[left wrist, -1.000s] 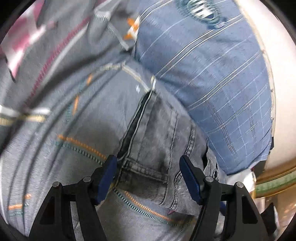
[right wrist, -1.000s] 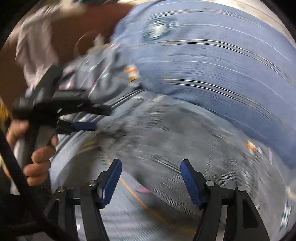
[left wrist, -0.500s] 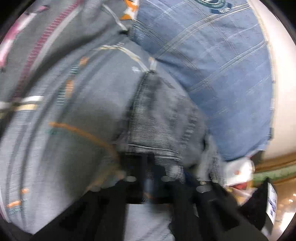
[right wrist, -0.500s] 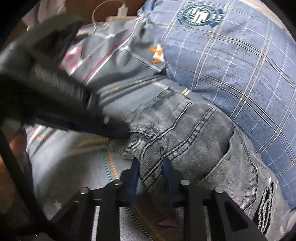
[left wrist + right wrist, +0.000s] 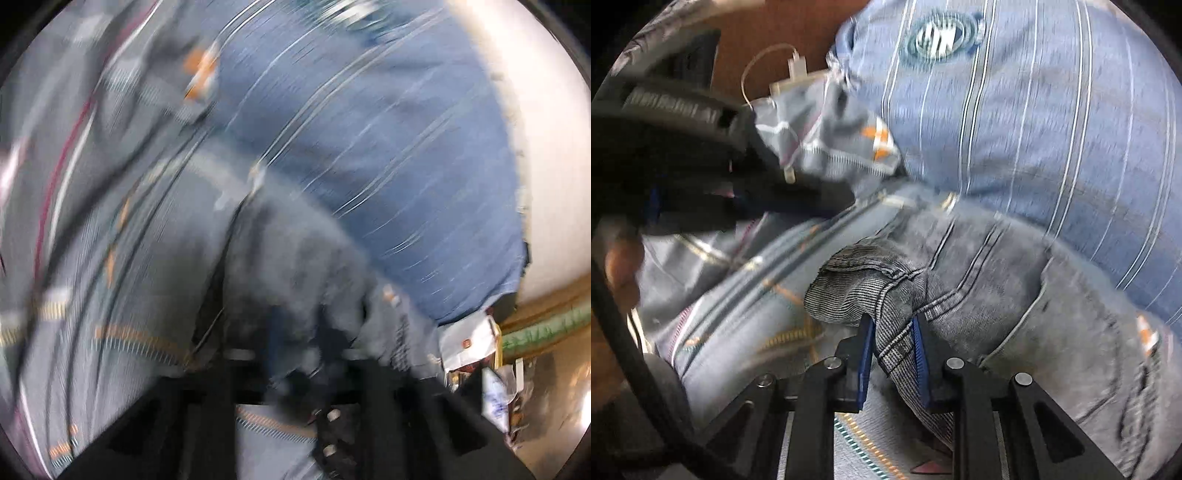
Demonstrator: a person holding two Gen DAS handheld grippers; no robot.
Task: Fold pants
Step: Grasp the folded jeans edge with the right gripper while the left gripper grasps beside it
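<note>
Your right claw (image 5: 892, 354) is pinched on a fold of the grey jeans (image 5: 997, 280), its two blue pads (image 5: 866, 354) pressed against either side of a stitched seam. The bunched hem or cuff edge rises just above and to the left of that claw, curling over itself, and the rest of the denim runs off to the right, lying along the blue striped pillow (image 5: 1034, 122) that sits beyond it. The far edge of the jeans touches the pillow.

To the left of the right claw, the patterned grey bedsheet (image 5: 746, 332) lies bare, and this is the only open stretch near it. Further left and above, your left claw (image 5: 798, 199) and its dark body fill that side, with your hand (image 5: 620, 266) at the frame's edge.

The left wrist view is heavily blurred. The jeans (image 5: 295, 266) sit directly ahead of the left claw (image 5: 299, 350), bunched right at its tips; the fingers look drawn close together with denim between them, but the blur means you cannot tell for certain whether they grip it. The pillow (image 5: 369, 147) lies beyond and to the right of this claw, the bedsheet (image 5: 110, 258) spreads to its left, and a pale wall (image 5: 546, 166) closes off the far right.
</note>
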